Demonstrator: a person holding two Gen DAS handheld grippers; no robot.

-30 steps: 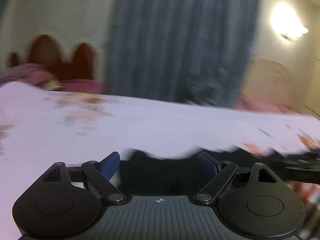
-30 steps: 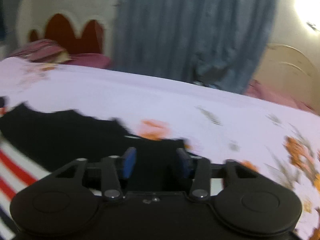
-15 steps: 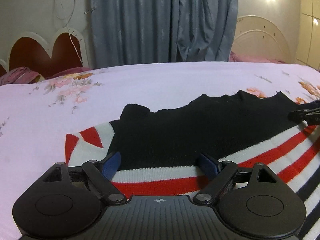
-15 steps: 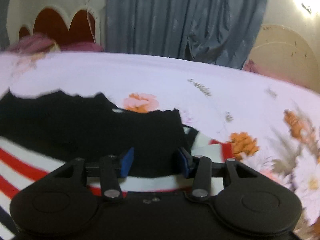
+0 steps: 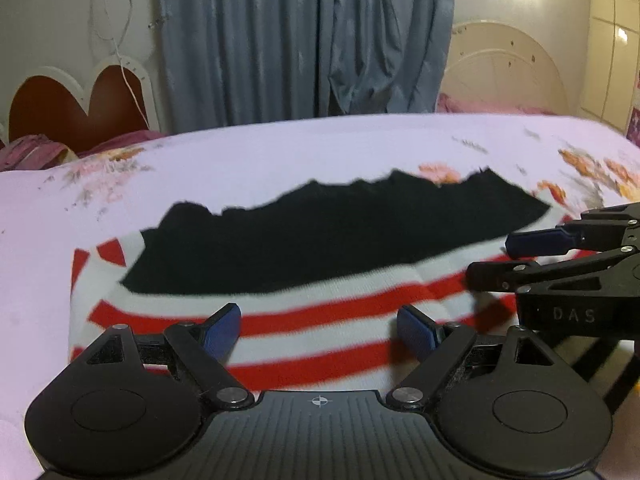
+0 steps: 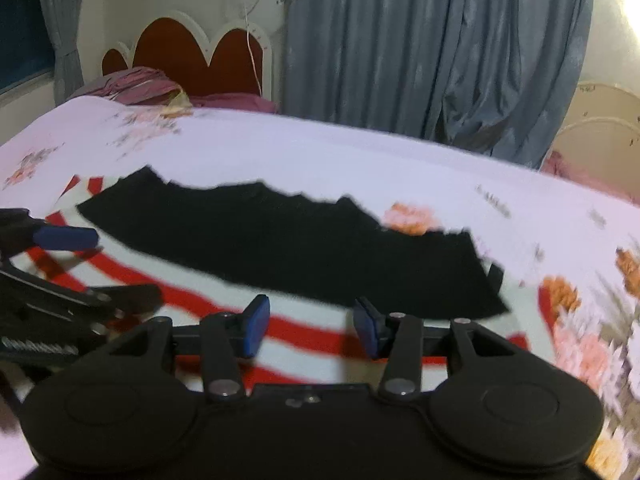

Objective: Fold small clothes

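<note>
Honestly, easy to botch: left gripper (image 5: 318,330) and right gripper (image 6: 312,326) both spread wide, pinching nothing, hovering over the striped sweater (image 5: 320,320) lying flat on the floral bedsheet (image 5: 260,160). Could snag one layer only. Near hem cut off; far edge blurred.

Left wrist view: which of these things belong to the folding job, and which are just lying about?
Part of the job:
- black knit garment with red and white stripes, spread on the bed
- left gripper, open above the stripes
- right gripper, open

Just lying about:
- pale floral bedsheet
- grey-blue curtain
- crumpled pink bedding by the red scalloped headboard
</note>
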